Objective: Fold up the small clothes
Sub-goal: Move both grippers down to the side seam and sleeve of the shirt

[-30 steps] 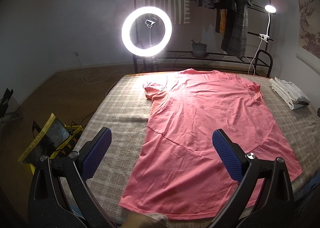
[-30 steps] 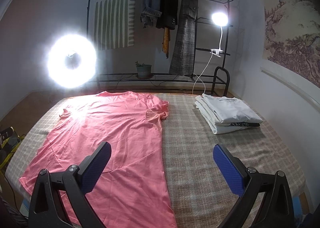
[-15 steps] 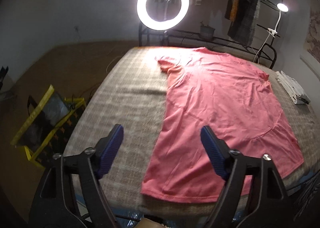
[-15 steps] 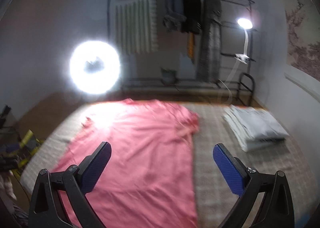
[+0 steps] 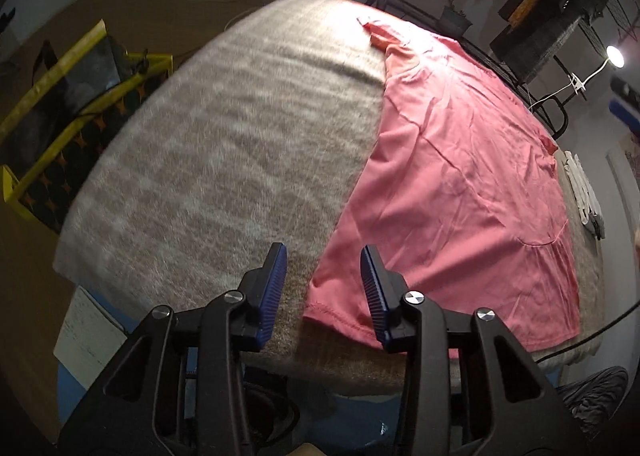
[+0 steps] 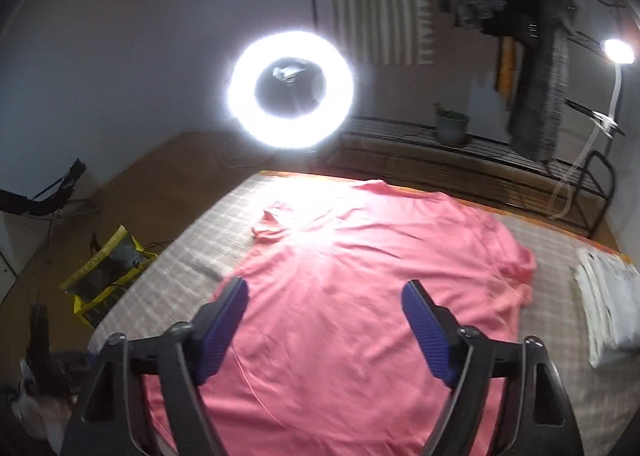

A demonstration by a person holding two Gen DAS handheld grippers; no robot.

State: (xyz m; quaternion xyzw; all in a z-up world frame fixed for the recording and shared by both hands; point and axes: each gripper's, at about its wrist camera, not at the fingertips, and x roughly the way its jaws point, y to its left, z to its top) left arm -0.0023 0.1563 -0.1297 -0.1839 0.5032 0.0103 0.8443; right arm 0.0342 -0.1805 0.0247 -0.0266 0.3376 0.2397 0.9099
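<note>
the bed [image 5: 208, 160], under a checked grey-brown cover, carries everything here, and the pink shirt [image 5: 452, 192] lies flat and spread across most of its far and right part as the left camera sees it, one sleeve reaching toward the ring light [image 6: 291, 90] beyond the head of the bed. the shirt looks thin, light and limp; shallow creases run across it, so it should drape and bunch rather than hold a shape, and it will likely slide easily over the cover if dragged. a stack of folded white clothes [image 6: 608, 308] sits just beside the shirt's right sleeve, apart from it.

the best places to take hold are probably the stitched hem and its corners, where the doubled cloth gives the pads something to pinch; a pinch in the middle of the body would likely lift only a tent of fabric.

the left claw [image 5: 323, 286] hangs over the shirt's near left hem corner, its jaws apart and having just been closing, with the corner lying in the gap below them and not yet pinched. the right claw [image 6: 326, 330] hovers over the middle of the shirt, jaws wide apart though just narrowing, nothing between the pads.
</note>
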